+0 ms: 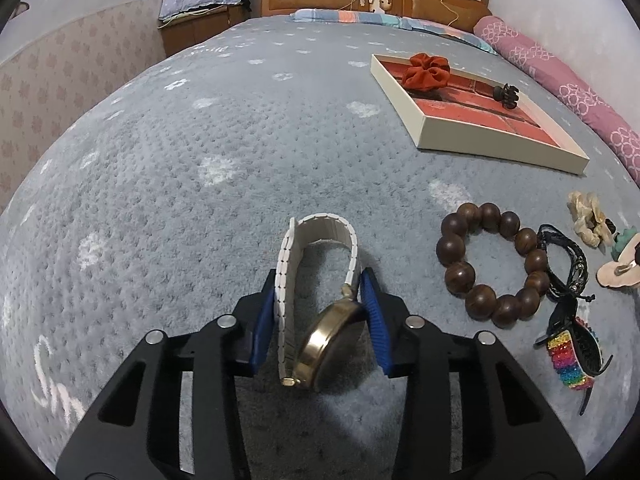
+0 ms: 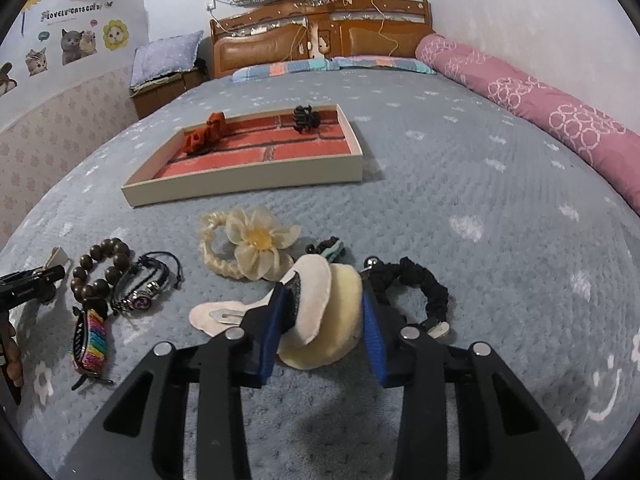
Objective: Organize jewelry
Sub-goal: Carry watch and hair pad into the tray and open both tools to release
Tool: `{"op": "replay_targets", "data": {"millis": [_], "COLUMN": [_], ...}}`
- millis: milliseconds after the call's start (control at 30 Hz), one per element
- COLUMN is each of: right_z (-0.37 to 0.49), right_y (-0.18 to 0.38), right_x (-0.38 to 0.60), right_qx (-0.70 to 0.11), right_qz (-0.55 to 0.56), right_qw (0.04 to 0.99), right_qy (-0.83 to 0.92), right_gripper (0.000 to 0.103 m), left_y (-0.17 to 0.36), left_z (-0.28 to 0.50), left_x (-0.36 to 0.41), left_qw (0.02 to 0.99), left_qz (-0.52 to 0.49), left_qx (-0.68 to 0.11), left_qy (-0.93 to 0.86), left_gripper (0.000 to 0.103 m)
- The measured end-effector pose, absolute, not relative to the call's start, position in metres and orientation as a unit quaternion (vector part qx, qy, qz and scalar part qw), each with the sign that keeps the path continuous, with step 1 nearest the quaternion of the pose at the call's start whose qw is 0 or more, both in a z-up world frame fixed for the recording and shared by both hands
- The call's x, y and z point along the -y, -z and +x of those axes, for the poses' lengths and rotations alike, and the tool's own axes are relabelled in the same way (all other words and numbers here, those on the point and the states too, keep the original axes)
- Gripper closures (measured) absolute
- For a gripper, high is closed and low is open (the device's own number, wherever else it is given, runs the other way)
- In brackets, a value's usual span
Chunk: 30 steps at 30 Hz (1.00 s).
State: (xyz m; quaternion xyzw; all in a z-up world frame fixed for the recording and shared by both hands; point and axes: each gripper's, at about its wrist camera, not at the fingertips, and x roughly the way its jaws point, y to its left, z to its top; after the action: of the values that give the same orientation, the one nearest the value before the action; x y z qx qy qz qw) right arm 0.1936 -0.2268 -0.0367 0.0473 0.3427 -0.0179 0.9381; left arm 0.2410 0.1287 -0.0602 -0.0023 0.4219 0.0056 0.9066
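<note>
**Both grippers close on jewelry at the near edge of the bed**

The wristwatch (image 1: 320,320), with gold case and white link band, lies on its side on the grey blanket near the bed's near edge. It looks fairly heavy for its size, the metal case hard and slick, the band loose and floppy; a hold across the case and band together seems safest. The left hand-held gripper (image 1: 320,316) is narrowed around it, one blue pad against the band, the other against the case, so it appears clamped on the watch.

The right hand-held gripper (image 2: 320,320) is closed partway on the cream-and-pink plush hair clip (image 2: 320,312), soft, light and compressible, its pads pressing both sides. The tray (image 2: 240,184) sits further up the bed, holding a red scrunchie (image 2: 208,132) and a black claw clip (image 2: 306,120).
</note>
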Motion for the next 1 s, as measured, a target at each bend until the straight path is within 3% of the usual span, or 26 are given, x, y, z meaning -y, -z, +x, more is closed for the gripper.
{"op": "replay_targets", "data": {"millis": [1000], "right_z": [0.237], "right_y": [-0.003], "right_x": [0.237], "right_qx": [-0.300], "right_qz": [0.054], "right_qw": [0.953], "right_qy": [0.005], "right_gripper": [0.066], "left_y": [0.018], "left_z": [0.273], "left_x": [-0.103], "left_qw": [0.930], "left_qz": [-0.017], "left_qx": [-0.367], "left_qy": [0.016], "left_gripper": [0.077]}}
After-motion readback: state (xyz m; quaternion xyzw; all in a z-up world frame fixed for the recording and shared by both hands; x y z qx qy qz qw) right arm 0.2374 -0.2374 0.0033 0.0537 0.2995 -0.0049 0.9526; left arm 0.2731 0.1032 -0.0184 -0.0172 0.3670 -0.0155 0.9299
